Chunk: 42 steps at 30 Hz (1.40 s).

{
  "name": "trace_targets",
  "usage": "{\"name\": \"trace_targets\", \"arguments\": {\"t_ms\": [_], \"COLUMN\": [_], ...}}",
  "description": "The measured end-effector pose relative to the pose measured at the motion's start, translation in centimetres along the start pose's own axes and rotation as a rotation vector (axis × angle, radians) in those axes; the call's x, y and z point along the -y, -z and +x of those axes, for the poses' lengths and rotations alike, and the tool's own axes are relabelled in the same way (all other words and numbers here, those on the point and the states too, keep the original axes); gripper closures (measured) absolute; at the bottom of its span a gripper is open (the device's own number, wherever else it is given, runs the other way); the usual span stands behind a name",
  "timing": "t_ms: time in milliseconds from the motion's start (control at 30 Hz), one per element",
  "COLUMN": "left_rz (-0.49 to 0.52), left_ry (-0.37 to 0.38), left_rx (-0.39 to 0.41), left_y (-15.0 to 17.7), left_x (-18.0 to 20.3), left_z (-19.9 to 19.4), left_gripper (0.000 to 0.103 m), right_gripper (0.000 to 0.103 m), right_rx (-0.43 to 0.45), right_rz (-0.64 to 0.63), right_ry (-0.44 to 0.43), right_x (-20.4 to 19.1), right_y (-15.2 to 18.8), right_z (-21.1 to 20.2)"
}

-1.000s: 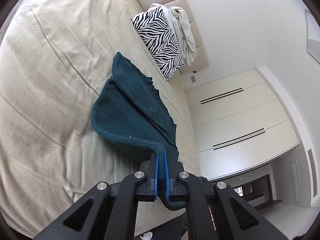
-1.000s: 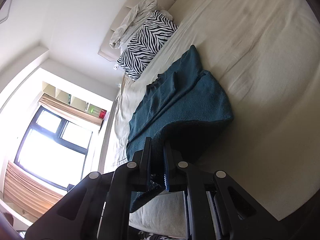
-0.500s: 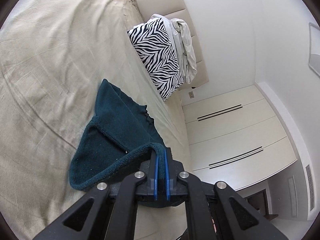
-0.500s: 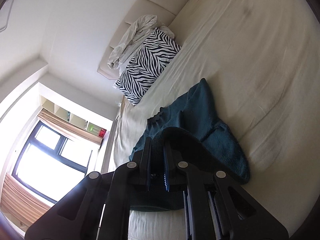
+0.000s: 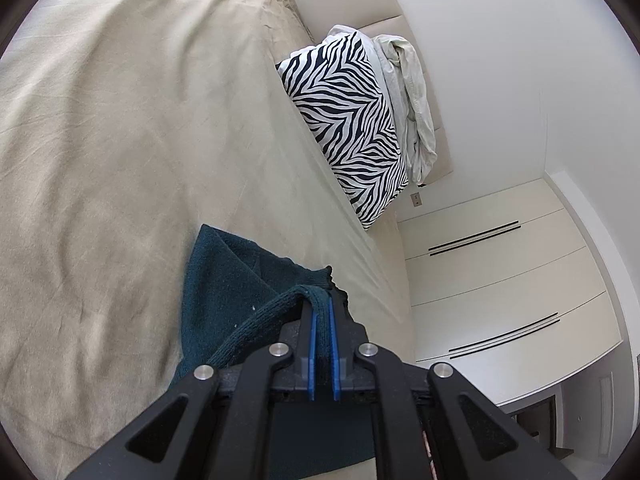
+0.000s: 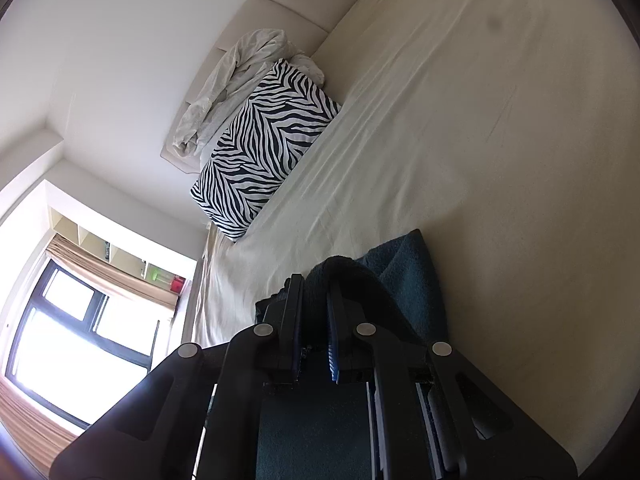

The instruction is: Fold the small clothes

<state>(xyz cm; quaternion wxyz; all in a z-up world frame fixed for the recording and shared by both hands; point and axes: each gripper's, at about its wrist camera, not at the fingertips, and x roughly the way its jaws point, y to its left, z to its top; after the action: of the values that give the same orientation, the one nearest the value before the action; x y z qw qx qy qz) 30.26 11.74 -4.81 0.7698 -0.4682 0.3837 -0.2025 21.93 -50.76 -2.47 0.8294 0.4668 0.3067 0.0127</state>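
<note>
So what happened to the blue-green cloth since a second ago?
Both tongs, left and right, kept their pinch on the dark teal garment and dragged it along the bed, away from the zebra pillow. It is more bunched up now. Nothing was let go. The pillow and the crumpled white sheet stayed put.

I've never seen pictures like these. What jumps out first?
The zebra-striped pillow leaning at the head of the beige bed, with a crumpled pale sheet behind it. Nearer the camera, a dark teal knitted garment lies on the bed, its edge pinched by the left gripper and the right gripper, jaws shut on it.
</note>
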Motion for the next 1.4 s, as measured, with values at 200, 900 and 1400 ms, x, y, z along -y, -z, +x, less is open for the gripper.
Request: {"name": "trace_targets", "arguments": {"t_ms": [200, 900, 1400], "left_rz": [-0.005, 0.322, 0.416], "left_ry": [-0.1, -0.306, -0.388], "left_rx": [0.003, -0.038, 0.022], "left_y": [-1.8, 9.8, 12.1], "left_x": [-2.5, -2.6, -2.3], "left_z": [3.7, -1.5, -3.3], "left_gripper": [0.05, 0.049, 0.049], "right_gripper": [0.066, 0.068, 0.084], "right_rx": [0.006, -0.115, -0.151], "right_rz": [0.045, -0.34, -0.459], "right_ry": [0.141, 0.26, 0.36], "right_x": [3.2, 3.2, 2.8], "right_y": [-1.6, 8.8, 11.6], "right_z": [5.9, -5.0, -6.1]}}
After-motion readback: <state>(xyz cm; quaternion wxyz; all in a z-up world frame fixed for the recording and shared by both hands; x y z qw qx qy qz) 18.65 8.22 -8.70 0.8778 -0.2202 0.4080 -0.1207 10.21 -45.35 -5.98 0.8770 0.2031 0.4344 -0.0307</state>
